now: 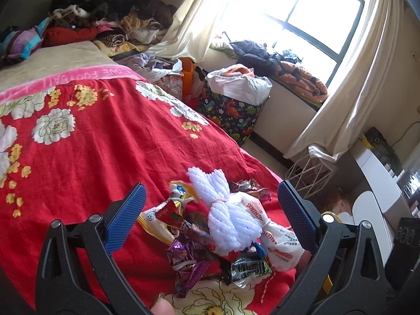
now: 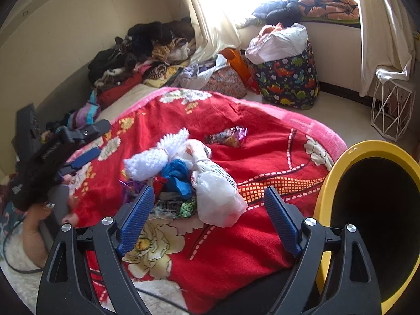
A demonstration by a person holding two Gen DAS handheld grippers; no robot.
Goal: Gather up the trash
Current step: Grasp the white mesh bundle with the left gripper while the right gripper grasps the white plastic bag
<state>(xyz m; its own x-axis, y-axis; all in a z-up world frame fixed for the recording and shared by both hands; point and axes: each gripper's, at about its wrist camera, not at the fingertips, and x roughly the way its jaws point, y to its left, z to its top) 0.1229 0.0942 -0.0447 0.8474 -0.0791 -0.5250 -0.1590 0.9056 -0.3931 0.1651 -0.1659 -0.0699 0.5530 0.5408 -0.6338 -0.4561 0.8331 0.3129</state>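
Note:
A pile of trash lies on the red flowered blanket [image 1: 105, 141]: a white foam net [image 1: 225, 210], a knotted white plastic bag [image 1: 278, 241], purple wrappers [image 1: 183, 257] and a green-black wrapper [image 1: 249, 265]. My left gripper [image 1: 211, 186] is open, its blue pads either side of the pile and clear of it. In the right wrist view the same foam net [image 2: 152, 160], a blue scrap [image 2: 176, 176] and the bag [image 2: 215, 199] lie just ahead of my open right gripper [image 2: 210, 190]. One wrapper [image 2: 228, 136] lies apart, farther back. The left gripper [image 2: 103, 137] shows at the left, held by a hand [image 2: 34, 223].
A yellow-rimmed bin [image 2: 325, 183] with a dark inside stands at the bed's right edge, beside my right gripper. Past the bed are a dinosaur-print basket [image 2: 288, 78] full of cloth, a white wire stand [image 2: 391, 110] and curtains. Clothes [image 1: 105, 8] are heaped at the bed's far end.

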